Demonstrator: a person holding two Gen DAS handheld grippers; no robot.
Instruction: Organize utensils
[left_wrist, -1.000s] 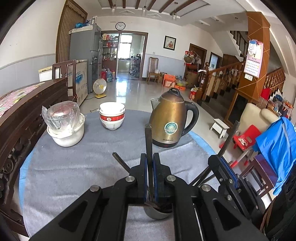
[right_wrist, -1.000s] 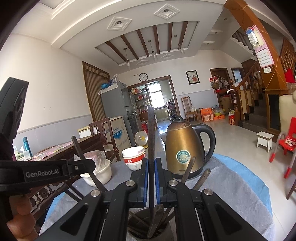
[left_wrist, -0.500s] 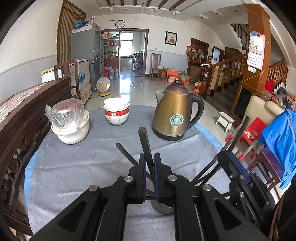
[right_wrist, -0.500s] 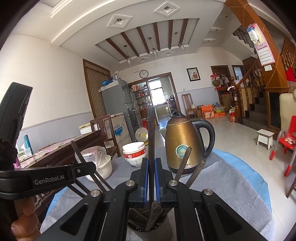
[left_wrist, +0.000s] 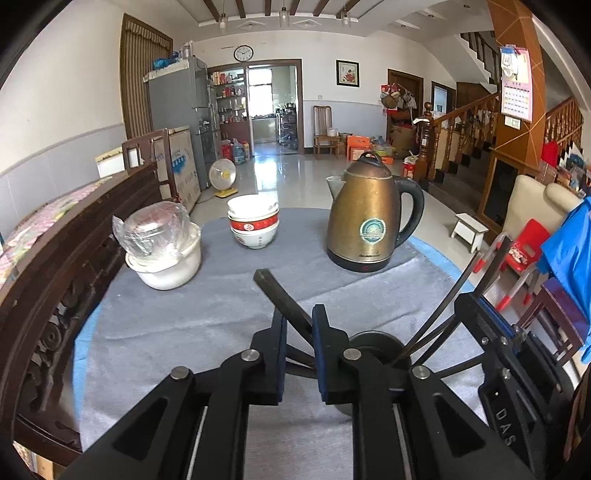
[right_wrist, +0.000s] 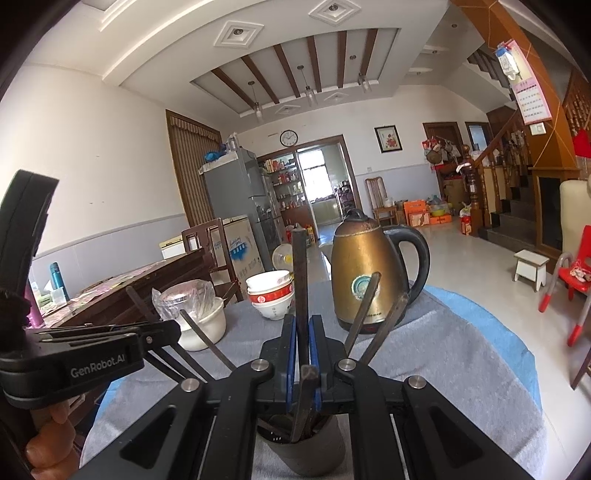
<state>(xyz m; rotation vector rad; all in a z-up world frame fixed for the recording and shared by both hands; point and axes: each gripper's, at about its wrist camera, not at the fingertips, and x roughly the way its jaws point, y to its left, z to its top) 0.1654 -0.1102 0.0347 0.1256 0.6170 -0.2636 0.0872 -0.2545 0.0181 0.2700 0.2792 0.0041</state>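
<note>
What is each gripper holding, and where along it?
Right gripper clamps a dark utensil mid-handle, above the holder. Left gripper has just been opening; a utensil lies loose between its jaws.

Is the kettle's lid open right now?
No, the brass kettle stands on the grey cloth with its domed lid seated shut on top.

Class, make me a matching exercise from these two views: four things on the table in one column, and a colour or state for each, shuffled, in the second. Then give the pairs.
Column 1:
1. kettle
2. stacked bowls
3. white pot
4. utensil holder

Column 2:
A. holds dark utensils
B. bronze-coloured with a black handle
C. topped with clear plastic wrap
D. white with a red band

Pairs: 1-B, 2-D, 3-C, 4-A
</note>
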